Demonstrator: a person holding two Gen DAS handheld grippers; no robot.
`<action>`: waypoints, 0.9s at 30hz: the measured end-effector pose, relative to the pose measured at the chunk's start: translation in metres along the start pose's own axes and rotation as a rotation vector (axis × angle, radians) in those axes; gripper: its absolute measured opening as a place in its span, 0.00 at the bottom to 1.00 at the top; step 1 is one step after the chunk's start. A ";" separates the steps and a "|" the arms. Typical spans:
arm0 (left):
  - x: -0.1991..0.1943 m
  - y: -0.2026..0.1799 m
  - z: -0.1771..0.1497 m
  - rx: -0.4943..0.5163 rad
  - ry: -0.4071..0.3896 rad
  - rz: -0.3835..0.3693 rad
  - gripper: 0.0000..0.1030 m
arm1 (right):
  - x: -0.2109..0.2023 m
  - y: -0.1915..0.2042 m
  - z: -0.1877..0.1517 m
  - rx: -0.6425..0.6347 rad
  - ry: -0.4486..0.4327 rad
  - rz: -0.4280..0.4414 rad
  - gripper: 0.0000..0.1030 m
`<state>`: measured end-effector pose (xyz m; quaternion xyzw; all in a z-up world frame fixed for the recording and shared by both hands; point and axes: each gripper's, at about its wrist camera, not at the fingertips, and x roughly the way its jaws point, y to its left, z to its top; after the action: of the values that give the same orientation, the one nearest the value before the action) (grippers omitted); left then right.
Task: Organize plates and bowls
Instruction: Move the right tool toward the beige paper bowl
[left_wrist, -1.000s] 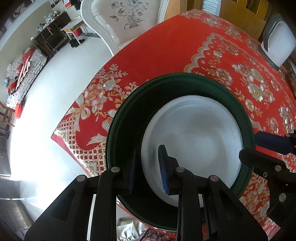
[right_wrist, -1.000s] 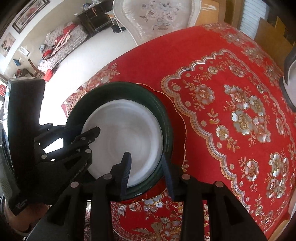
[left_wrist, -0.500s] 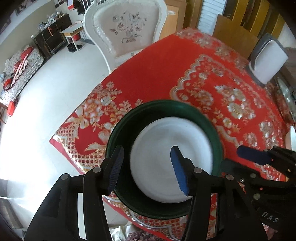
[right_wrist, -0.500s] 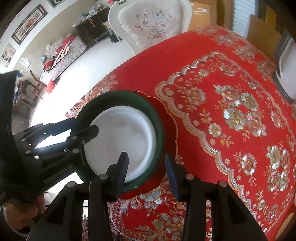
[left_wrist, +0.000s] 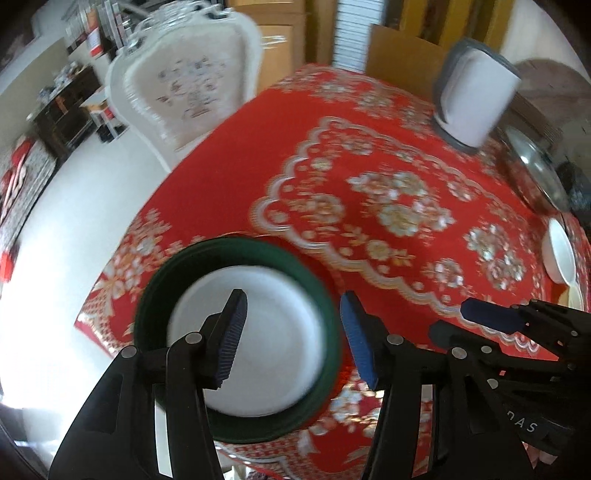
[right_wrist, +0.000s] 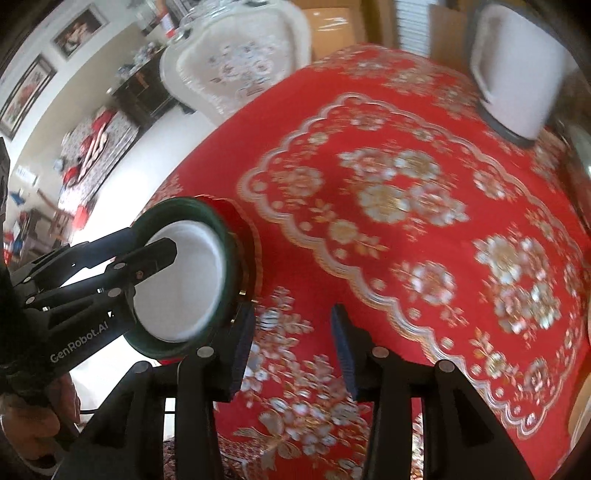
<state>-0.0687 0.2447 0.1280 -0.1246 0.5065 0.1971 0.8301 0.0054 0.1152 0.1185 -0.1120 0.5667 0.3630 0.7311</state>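
A white plate (left_wrist: 258, 332) sits inside a dark green plate (left_wrist: 155, 295), stacked at the near corner of the table under a red floral tablecloth (left_wrist: 388, 177). The left gripper (left_wrist: 291, 339) hangs above them, fingers spread wide and empty. The right gripper (right_wrist: 291, 350), just beside the stack, is likewise spread and empty. A white bowl (left_wrist: 559, 254) lies well apart at the table's right edge.

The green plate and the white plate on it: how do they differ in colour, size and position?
The green plate is dark, the white plate is pale and bright. The green plate is wider, so its rim shows as a ring all around the white plate. The green plate lies underneath; the white plate rests inside it, on top. Both are round, lie near the corner of the red tablecloth, and no hand-held gripper holds either.
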 end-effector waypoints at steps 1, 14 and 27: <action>0.001 -0.010 0.001 0.018 0.000 -0.011 0.52 | -0.004 -0.006 -0.003 0.014 -0.004 -0.007 0.42; 0.006 -0.137 0.004 0.245 0.011 -0.125 0.52 | -0.044 -0.098 -0.047 0.220 -0.047 -0.072 0.44; 0.009 -0.253 -0.012 0.433 0.034 -0.217 0.52 | -0.083 -0.189 -0.107 0.441 -0.089 -0.139 0.45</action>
<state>0.0399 0.0163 0.1167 -0.0008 0.5344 -0.0088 0.8452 0.0413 -0.1142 0.1116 0.0277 0.5902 0.1839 0.7856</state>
